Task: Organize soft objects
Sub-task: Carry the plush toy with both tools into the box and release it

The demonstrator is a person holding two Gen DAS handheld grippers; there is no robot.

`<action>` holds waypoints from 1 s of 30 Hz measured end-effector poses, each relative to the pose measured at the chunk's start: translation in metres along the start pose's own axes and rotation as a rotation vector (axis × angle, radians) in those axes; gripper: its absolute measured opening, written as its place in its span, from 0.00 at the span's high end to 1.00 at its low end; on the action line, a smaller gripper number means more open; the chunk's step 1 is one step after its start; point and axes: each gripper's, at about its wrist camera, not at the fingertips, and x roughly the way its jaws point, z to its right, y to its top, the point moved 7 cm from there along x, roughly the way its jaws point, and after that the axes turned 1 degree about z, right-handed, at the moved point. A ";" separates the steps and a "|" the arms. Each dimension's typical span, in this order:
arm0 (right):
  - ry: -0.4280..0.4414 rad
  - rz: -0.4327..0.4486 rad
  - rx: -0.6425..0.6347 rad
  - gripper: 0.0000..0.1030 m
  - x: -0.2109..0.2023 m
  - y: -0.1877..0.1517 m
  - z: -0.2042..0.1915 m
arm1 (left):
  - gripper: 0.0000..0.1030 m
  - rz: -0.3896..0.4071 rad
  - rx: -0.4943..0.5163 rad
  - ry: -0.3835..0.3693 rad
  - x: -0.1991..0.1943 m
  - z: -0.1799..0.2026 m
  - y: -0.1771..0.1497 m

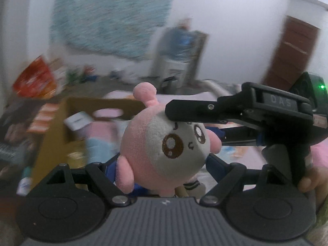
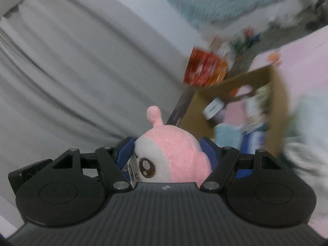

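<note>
Red bag (image 1: 34, 80): sitting blurred at the left edge of the left wrist view, out of play.
Cardboard box (image 1: 51, 135): waiting open at centre left of that view, already carrying soft pink and pale blue pieces plus a small white item, so some sorting looks done.
Pink plush toy (image 1: 164, 149): filling the middle of the frame, face turned to the lens, riding up off any surface and not yet in the box.
Left hand-held gripper (image 1: 162, 164): jaws standing wide and pinching the pink plush toy by its sides, blue pads pressing in low on the body.
Right hand-held gripper (image 1: 205, 121): coming in from the right edge of the left wrist view, its upper finger lying across the toy's forehead.
Right wrist view: the same toy (image 2: 174, 160) is sitting between blue pads at bottom centre, so this pair is clamping it too, jaws fairly wide.
Box from this side (image 2: 276, 106): lying upper right of centre, well apart from the toy.
Progress: carrying stage, I'd judge; lowering the toy into the box and letting go are both still to come.
</note>
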 end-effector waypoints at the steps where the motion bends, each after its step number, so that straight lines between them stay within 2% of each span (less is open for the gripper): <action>1: 0.006 -0.029 0.014 0.30 0.019 0.000 0.000 | 0.16 -0.018 -0.019 0.020 0.004 -0.015 0.001; 6: -0.002 -0.172 0.165 0.30 0.110 -0.012 0.018 | 0.16 -0.133 -0.110 0.093 0.032 -0.093 -0.007; 12: -0.020 -0.237 0.373 0.30 0.169 -0.034 0.057 | 0.15 -0.203 -0.119 0.168 0.059 -0.134 -0.020; 20: -0.030 -0.282 0.494 0.29 0.194 -0.052 0.081 | 0.14 -0.270 -0.103 0.222 0.067 -0.149 -0.036; 30: -0.055 -0.316 0.541 0.27 0.208 -0.069 0.100 | 0.11 -0.250 -0.084 0.223 0.064 -0.153 -0.035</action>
